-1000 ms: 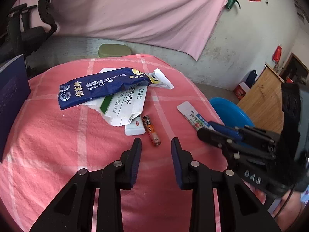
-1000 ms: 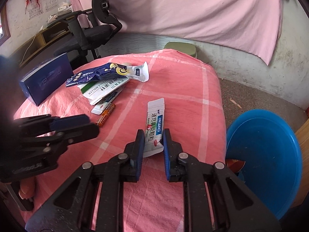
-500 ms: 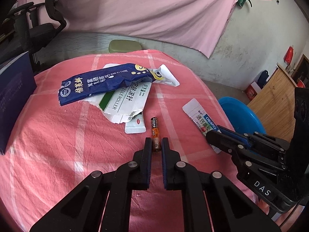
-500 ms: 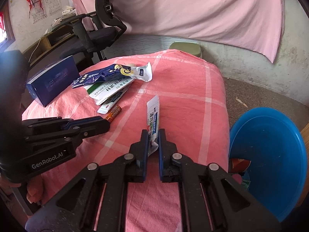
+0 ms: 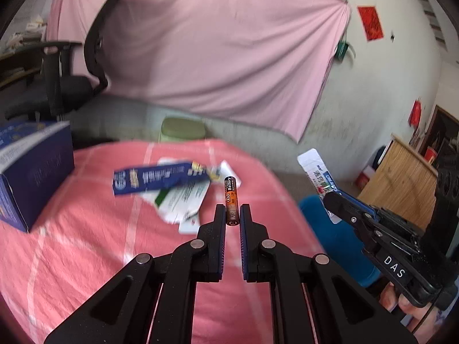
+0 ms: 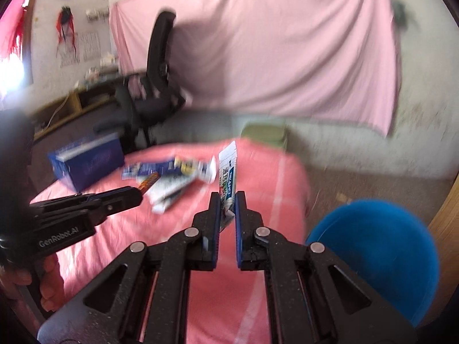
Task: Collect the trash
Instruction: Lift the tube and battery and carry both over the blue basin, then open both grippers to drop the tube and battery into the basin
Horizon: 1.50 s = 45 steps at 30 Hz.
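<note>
Both grippers have lifted off the table: left gripper (image 5: 232,215) clamps the battery (image 5: 231,200), right gripper (image 6: 228,205) pinches the sachet (image 6: 227,179). Carry them level over the blue tub (image 6: 381,255), likely the bin though blurred, before letting go.

Wrappers lying behind two raised grippers.
A dark blue cardboard box (image 5: 34,169) is sitting left of the crumpled blue foil wrapper (image 5: 155,176) on the pink checked tablecloth (image 5: 80,246); a round blue plastic basin (image 6: 381,255) is standing right of it.

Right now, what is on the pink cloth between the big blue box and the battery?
In the left wrist view, a blue wrapper on white packets lies between the blue box and the held battery.
</note>
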Available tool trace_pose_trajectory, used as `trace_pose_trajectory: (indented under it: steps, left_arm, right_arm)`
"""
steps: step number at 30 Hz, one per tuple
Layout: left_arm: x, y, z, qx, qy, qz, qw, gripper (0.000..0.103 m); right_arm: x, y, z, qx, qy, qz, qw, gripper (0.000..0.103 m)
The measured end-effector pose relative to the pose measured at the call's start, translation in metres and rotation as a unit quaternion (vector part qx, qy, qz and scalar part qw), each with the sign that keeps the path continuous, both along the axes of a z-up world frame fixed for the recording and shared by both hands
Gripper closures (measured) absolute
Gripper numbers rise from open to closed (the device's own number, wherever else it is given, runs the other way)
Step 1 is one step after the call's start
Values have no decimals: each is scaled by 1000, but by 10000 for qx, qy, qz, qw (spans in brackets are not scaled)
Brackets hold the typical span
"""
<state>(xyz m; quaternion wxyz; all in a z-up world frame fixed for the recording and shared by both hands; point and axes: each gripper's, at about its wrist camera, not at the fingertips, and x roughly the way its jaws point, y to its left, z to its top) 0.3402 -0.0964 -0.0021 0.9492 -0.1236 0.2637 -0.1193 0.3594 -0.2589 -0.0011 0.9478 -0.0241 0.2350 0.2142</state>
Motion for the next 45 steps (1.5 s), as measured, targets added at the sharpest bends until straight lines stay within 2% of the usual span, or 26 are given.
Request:
trace_pose_trajectory:
  steps: [4, 8, 13, 19, 23, 28, 37, 45]
  left_arm:
    - [-5, -8, 24, -88, -575, 93, 9983, 96]
    - [-10, -20, 47, 19, -1178, 97, 9930, 96]
    - [-18, -44, 71, 174, -1768, -173, 9839, 96]
    - [-11, -78, 82, 139, -1998, -610, 9778, 96]
    - [-5, -103, 82, 101, -1944, -908, 9767, 96]
    - [2, -138, 75, 148, -1723, -1248, 9770, 96]
    - [26, -186, 41, 102, -781, -1724, 9819, 96]
    - [48, -204, 22, 75, -21, -1880, 9821, 96]
  right_arm:
    - [-17, -15, 19, 360, -723, -153, 9966, 73]
    - [-34, -30, 34, 591, -1357, -382, 9883, 73]
    - [-49, -49, 45, 796, -1797, -632, 9785, 73]
    - [-65, -79, 54, 967, -2107, -1068, 9669, 73]
    - [-68, -101, 52, 1019, -2029, -1277, 9655, 72]
    - [-63, -131, 41, 1072, -1623, -1608, 9676, 72]
    - [-41, -166, 9, 1256, -486, -2040, 9697, 72]
    - [-27, -181, -7, 1207, 81, -2279, 9661, 71]
